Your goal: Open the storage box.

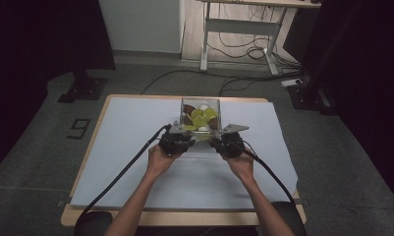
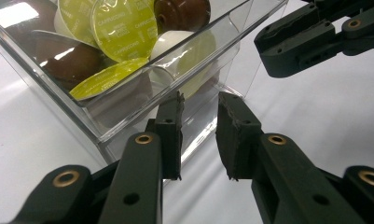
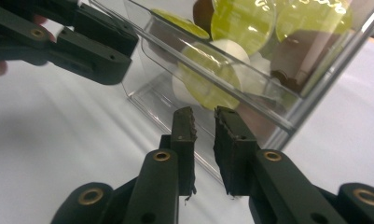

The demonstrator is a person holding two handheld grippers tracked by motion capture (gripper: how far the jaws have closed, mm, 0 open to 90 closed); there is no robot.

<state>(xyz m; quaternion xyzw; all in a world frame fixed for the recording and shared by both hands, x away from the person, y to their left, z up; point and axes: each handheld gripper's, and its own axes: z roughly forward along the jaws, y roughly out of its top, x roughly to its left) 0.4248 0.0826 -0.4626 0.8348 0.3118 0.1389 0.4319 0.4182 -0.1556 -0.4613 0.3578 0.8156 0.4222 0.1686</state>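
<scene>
A clear plastic box point(image 1: 219, 109) stands at the table's middle back, filled with coffee capsules: yellow-green lidded ones point(image 2: 121, 28), brown ones point(image 2: 182, 13) and white ones point(image 3: 231, 51). My left gripper point(image 1: 179, 141) sits at the box's near left corner and my right gripper point(image 1: 228, 143) at its near right corner. In the left gripper view the left gripper point(image 2: 199, 105) is open by a narrow gap, right in front of the box's clear wall point(image 2: 128, 109). The right gripper point(image 3: 203, 114) is open by a slimmer gap below the box wall point(image 3: 250, 91). Nothing sits between either pair of jaws.
A pale sheet point(image 1: 135, 147) covers the wooden table point(image 1: 81, 216). Black cables point(image 1: 121, 172) trail from both grippers toward the near edge. A desk frame point(image 1: 239, 29) and floor cables lie beyond the table. Dark stands flank both sides.
</scene>
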